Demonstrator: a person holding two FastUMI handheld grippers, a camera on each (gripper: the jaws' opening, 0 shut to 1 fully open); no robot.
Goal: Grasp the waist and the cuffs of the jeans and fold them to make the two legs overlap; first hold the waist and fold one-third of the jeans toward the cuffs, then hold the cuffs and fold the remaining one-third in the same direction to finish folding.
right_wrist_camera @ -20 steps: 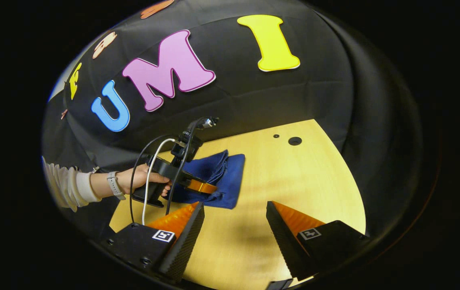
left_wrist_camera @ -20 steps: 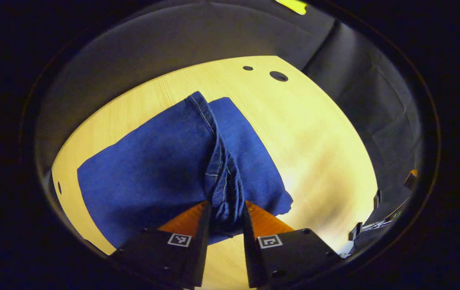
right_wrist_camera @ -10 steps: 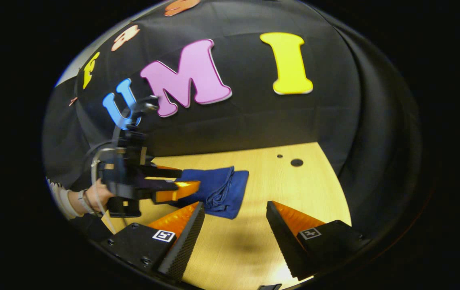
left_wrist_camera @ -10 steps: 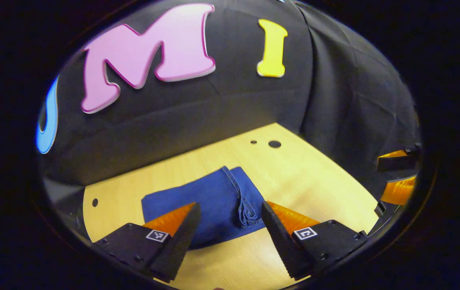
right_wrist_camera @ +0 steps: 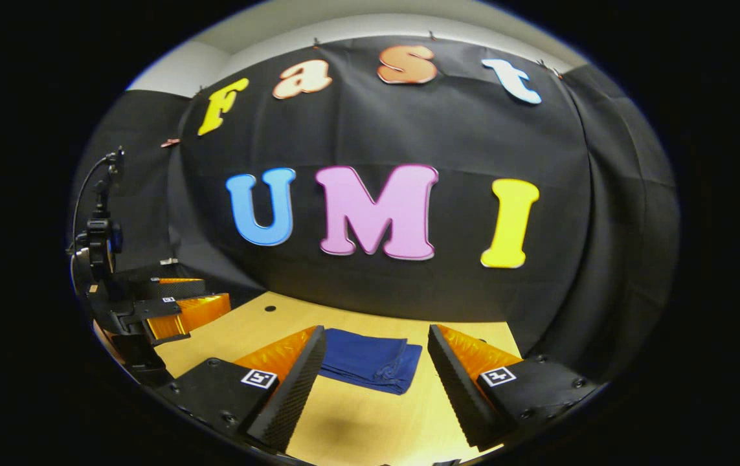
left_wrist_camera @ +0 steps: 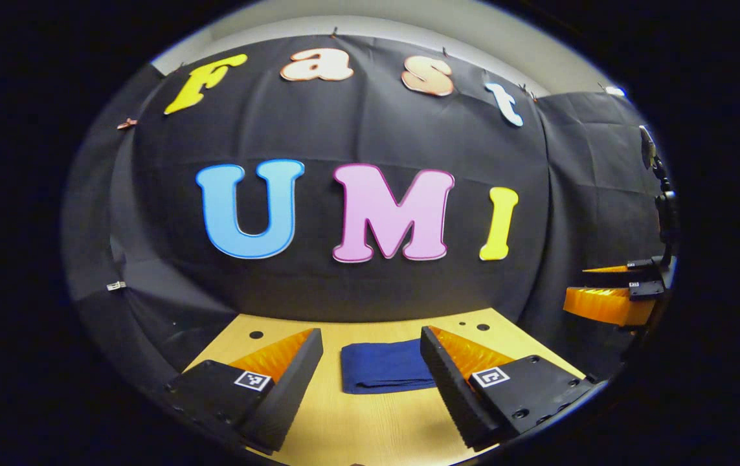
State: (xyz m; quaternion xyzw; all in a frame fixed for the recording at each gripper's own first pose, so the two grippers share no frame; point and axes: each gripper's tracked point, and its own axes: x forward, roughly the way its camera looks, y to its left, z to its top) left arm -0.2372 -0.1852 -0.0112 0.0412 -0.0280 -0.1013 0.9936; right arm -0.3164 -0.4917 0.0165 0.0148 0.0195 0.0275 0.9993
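The blue jeans [left_wrist_camera: 386,366] lie folded into a small flat packet on the wooden table [left_wrist_camera: 370,427]; in the right gripper view the jeans [right_wrist_camera: 370,359] show stacked layers at their near right edge. My left gripper [left_wrist_camera: 370,349] is open, held back from the packet and above the table, nothing between its fingers. My right gripper [right_wrist_camera: 373,346] is open too, also clear of the cloth. The right gripper [left_wrist_camera: 609,301] appears at the far right of the left gripper view. The left gripper [right_wrist_camera: 175,304] appears at the left of the right gripper view.
Small round holes [left_wrist_camera: 256,334] dot the table near its far edge [right_wrist_camera: 270,308]. Black cloth walls stand close behind and at both sides. Bare wood lies in front of the jeans.
My left gripper let go of the jeans, opened and drew back and up. My right gripper also rose and pulled away. The jeans now lie flat as a packet.
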